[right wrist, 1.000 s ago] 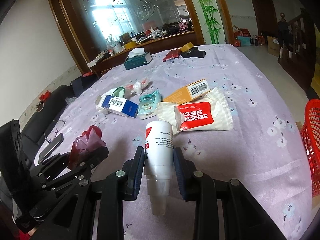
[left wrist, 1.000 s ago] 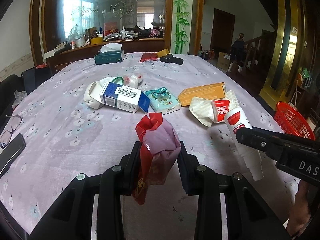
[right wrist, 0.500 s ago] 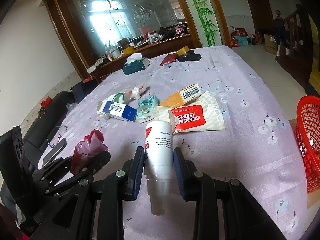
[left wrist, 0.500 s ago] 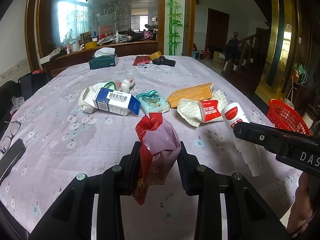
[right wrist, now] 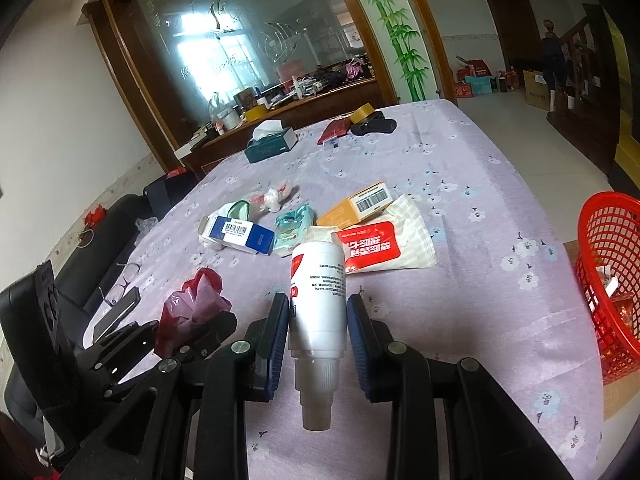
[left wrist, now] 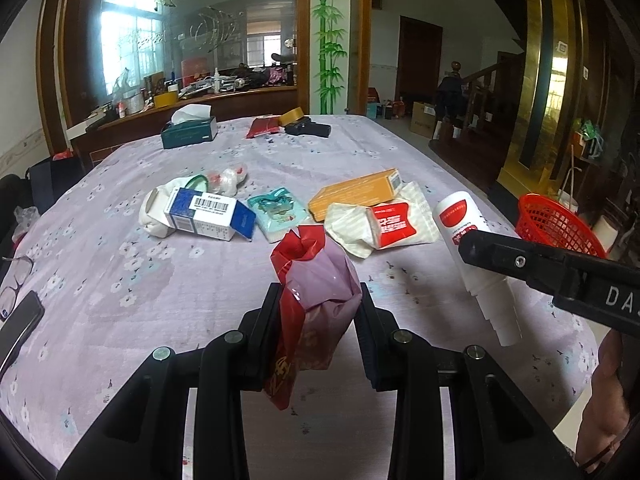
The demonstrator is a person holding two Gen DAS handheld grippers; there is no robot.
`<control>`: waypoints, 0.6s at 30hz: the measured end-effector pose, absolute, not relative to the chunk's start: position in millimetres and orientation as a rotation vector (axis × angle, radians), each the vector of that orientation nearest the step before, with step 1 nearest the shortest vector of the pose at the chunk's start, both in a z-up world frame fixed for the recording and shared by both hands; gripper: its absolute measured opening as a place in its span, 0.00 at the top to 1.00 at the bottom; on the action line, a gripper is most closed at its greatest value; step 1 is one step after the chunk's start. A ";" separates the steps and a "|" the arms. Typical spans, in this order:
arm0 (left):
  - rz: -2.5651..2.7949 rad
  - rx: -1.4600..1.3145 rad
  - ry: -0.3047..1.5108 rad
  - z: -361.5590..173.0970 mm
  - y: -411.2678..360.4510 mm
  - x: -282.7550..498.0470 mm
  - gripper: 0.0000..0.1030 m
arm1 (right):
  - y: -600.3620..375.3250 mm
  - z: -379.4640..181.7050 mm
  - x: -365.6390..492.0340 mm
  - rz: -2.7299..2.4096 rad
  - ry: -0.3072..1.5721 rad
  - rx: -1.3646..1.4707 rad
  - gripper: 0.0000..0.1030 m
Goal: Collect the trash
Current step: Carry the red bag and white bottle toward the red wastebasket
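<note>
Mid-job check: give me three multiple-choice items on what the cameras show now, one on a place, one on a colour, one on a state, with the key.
1. Where is the red basket?
A. off the table's right edge
B. in the middle of the table
C. next to the tissue box

2. What colour is the box lying behind the red-labelled wipes pack?
A. green
B. orange
C. black

3. What is the right gripper doing?
A. open over the table
B. shut on the white bottle
C. shut on the red plastic bag

Key: 1 A, the basket sits beyond the tablecloth's right edge; 2 B, the box is orange with a barcode on its end; 3 B, the jaws clamp the bottle, while the left gripper holds the bag.
</note>
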State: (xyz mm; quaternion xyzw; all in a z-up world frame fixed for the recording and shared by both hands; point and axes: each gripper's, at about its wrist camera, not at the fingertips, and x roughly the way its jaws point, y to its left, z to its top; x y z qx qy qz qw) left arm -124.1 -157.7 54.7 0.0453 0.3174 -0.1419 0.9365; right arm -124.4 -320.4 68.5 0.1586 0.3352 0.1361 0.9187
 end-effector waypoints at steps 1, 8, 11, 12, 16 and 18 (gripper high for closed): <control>-0.293 0.094 0.650 54.9 -159.3 -124.0 0.68 | -321.7 69.0 -125.0 0.279 0.688 0.328 0.69; -0.307 0.103 0.650 57.2 -167.4 -124.5 0.68 | -328.7 73.0 -128.0 0.273 0.676 0.342 0.69; -0.312 0.109 0.647 59.3 -171.3 -125.0 0.68 | -332.5 73.6 -129.5 0.270 0.674 0.350 0.69; -0.313 0.110 0.647 59.8 -171.9 -124.5 0.68 | -334.1 73.7 -129.8 0.269 0.673 0.354 0.69; -0.321 0.116 0.645 61.6 -176.4 -123.3 0.68 | -339.1 74.7 -130.9 0.267 0.671 0.365 0.69; -0.325 0.122 0.645 62.3 -179.2 -123.2 0.68 | -342.3 75.5 -131.3 0.267 0.668 0.369 0.69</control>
